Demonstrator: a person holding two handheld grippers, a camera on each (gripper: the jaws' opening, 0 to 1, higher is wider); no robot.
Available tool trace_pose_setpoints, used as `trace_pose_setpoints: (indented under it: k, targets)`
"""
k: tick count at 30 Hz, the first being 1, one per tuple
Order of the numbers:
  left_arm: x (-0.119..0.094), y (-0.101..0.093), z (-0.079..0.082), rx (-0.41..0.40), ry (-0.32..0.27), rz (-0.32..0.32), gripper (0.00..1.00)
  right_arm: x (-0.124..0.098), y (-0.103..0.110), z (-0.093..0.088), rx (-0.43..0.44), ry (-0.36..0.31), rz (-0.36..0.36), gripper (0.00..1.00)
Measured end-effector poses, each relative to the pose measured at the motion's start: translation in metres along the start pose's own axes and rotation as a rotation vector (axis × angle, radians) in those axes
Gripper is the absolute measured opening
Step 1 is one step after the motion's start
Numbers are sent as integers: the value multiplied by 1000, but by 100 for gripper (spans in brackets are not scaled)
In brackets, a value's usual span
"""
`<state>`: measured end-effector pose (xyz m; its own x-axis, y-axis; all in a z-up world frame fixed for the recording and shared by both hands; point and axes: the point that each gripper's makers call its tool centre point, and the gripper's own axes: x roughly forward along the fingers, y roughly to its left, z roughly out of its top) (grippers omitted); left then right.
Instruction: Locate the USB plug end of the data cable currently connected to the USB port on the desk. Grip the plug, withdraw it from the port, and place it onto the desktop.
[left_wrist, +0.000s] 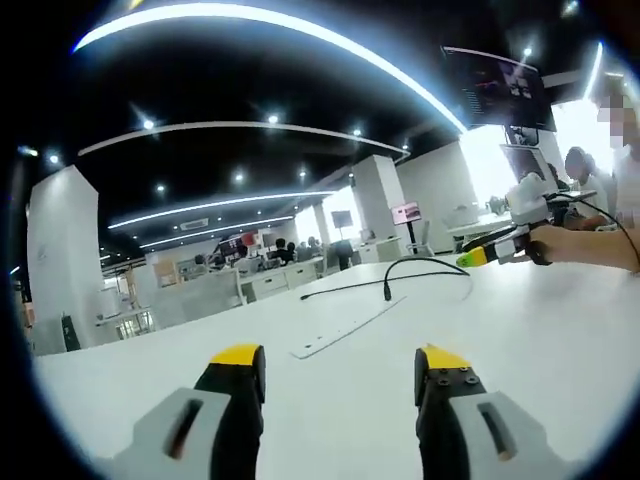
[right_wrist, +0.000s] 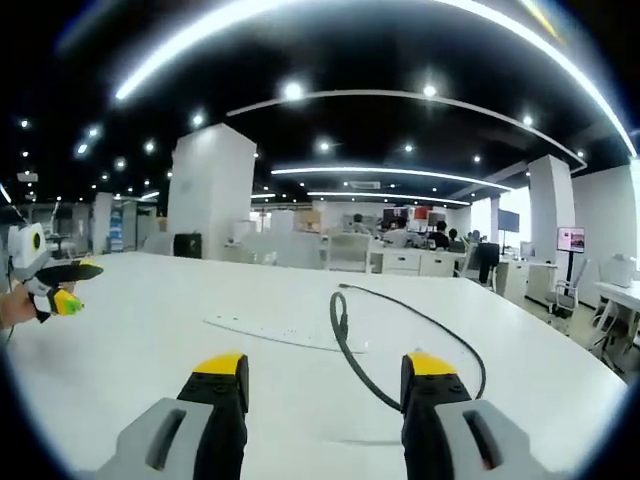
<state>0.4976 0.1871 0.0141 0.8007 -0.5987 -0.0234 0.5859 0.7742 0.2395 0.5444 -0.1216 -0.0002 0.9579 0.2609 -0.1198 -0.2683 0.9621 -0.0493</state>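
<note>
Both the left gripper (left_wrist: 340, 375) and right gripper (right_wrist: 325, 380) hover released above the white desk (right_wrist: 150, 340). The black cable (right_wrist: 345, 345) stands plugged into the flat port strip (right_wrist: 285, 333)

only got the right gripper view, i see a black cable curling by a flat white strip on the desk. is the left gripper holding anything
Observer: No. In the left gripper view, the left gripper has its jaws apart with nothing between them.
Operator: where is it relative to the strip
Observer: Short of it. The white strip lies on the desk ahead of its jaws, and the black cable is beyond that.
Operator: how does my gripper look from there
Observer: The right gripper is held in a hand at the far side of the cable's loop, tips pointing toward it.
</note>
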Motion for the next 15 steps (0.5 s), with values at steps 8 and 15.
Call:
trace_pose_setpoints:
  k: [8,15]
  targets:
    - [12,-3,-5,-20,-3,-11,60,11,-3,-1,5,4,-5,59]
    - [25,-1,-15,-39,3,-10,60,22,-3,-5,7,17,-7,59]
